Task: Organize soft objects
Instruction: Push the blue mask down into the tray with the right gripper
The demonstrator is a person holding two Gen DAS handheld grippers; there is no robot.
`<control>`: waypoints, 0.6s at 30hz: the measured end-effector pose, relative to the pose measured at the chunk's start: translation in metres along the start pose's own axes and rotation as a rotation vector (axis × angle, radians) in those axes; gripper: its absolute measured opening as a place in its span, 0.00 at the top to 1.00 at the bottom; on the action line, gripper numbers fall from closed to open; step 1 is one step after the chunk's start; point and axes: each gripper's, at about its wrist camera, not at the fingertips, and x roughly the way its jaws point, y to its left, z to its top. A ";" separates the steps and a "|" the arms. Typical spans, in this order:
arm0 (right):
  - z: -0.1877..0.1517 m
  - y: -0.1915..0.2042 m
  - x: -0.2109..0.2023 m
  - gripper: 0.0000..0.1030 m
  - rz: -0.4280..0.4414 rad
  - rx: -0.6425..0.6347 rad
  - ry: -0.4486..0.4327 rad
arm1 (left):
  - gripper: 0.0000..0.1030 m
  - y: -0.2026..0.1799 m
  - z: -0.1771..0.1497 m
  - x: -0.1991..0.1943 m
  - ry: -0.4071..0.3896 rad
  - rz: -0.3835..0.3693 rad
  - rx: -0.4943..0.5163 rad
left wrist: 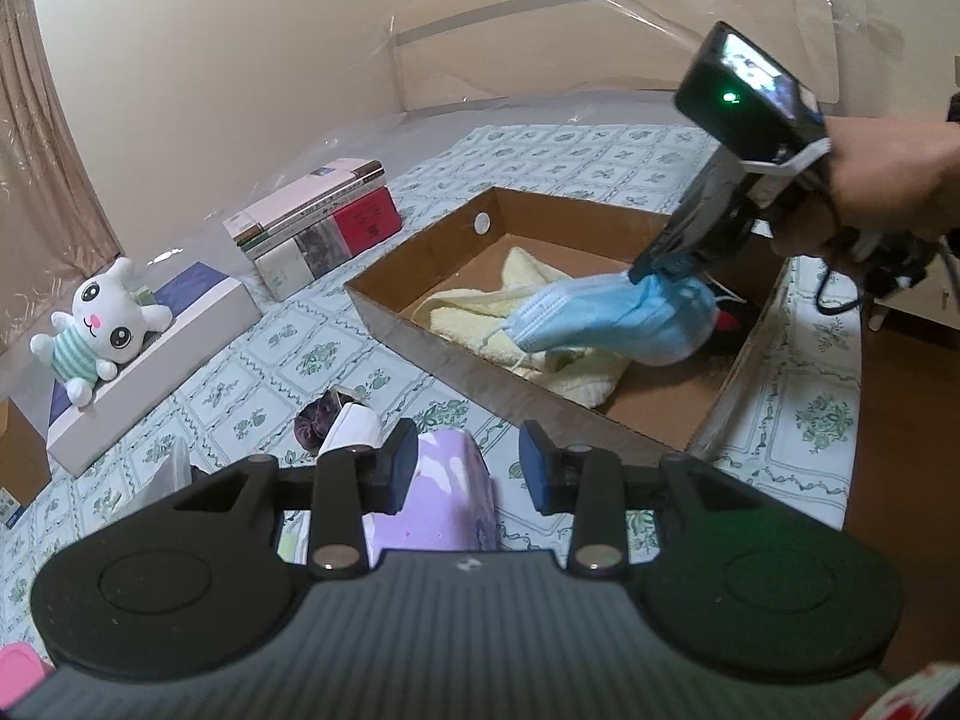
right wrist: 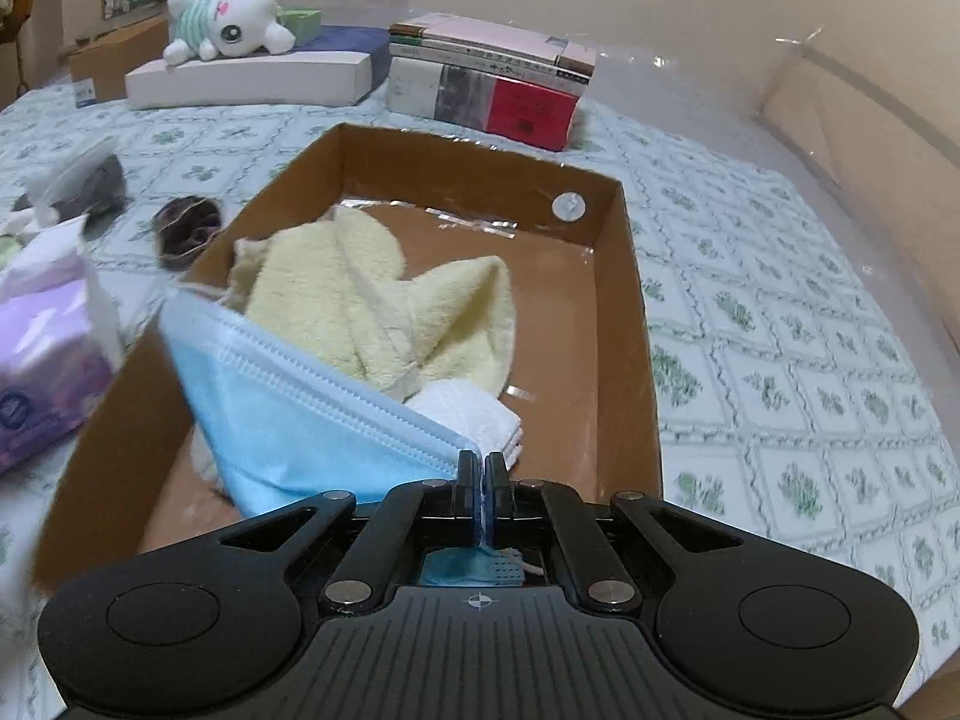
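Right gripper [right wrist: 482,468] over patterned bedsheet [right wrist: 780,324]

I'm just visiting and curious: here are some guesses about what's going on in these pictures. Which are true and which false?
1. The right gripper is shut on a blue mask. True.
2. The yellow towel lies on the bed outside the box. False: it lies inside the box.
3. The plush toy is in the box. False: it lies on a flat white box farther off.
4. The left gripper holds nothing. True: its jaws stand apart over a purple tissue pack.
5. The mask hangs over the box. True.
6. The books are stacked inside the box. False: they sit on the bed beyond it.
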 end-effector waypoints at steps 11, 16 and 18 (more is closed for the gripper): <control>-0.012 -0.004 -0.009 0.88 0.076 0.063 0.005 | 0.66 0.003 0.003 -0.006 -0.010 0.012 -0.015; -0.020 -0.007 -0.045 0.40 0.090 0.106 -0.067 | 0.66 0.003 0.005 -0.017 -0.014 0.017 -0.050; -0.022 -0.005 -0.061 0.40 0.082 0.120 -0.095 | 0.66 0.004 0.005 -0.023 -0.015 0.023 -0.074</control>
